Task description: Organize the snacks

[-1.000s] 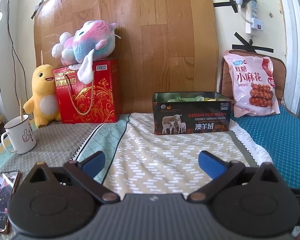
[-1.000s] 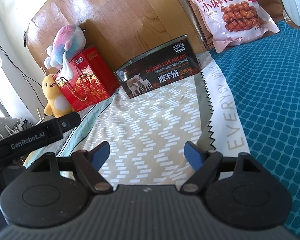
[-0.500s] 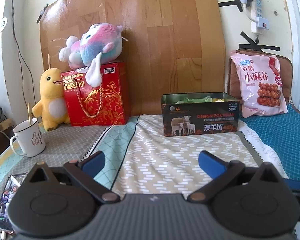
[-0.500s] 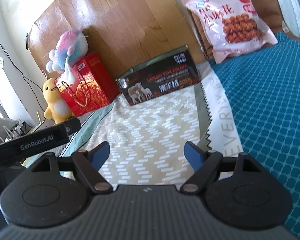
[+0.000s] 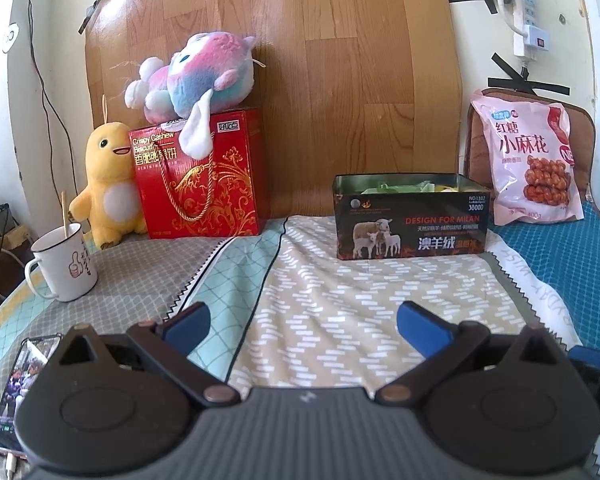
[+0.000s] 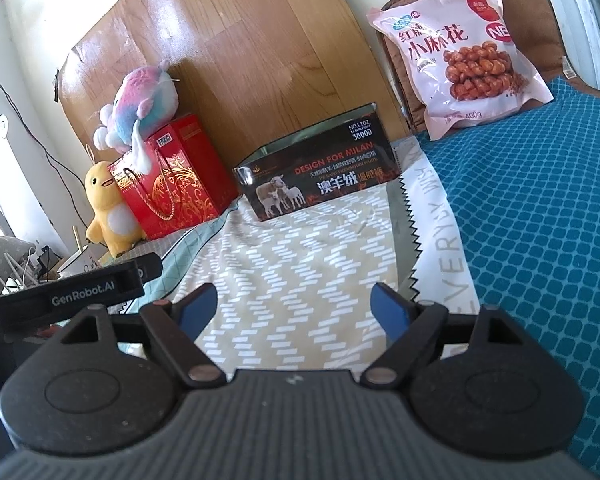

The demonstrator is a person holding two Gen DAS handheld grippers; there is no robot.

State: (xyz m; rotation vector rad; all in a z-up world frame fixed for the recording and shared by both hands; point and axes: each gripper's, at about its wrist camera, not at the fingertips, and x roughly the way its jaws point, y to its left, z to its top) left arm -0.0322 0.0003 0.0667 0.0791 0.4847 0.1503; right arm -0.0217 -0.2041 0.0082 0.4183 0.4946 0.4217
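A black open tin box printed with sheep stands at the back of the cloth, with green and yellow packets inside; it also shows in the right wrist view. A pink snack bag leans upright at the back right, also in the right wrist view. A red biscuit gift box stands at the back left. My left gripper is open and empty, well short of the tin. My right gripper is open and empty, over the beige cloth.
A pink-blue plush sits on the red box, a yellow plush beside it. A white mug and a phone lie at the left. A blue mat covers the right side. The left gripper body shows at the right view's left edge.
Both grippers have drawn back and tilted up a little; the tin and bags sit lower and farther in view. Jaws stayed open. Nothing on the table moved.
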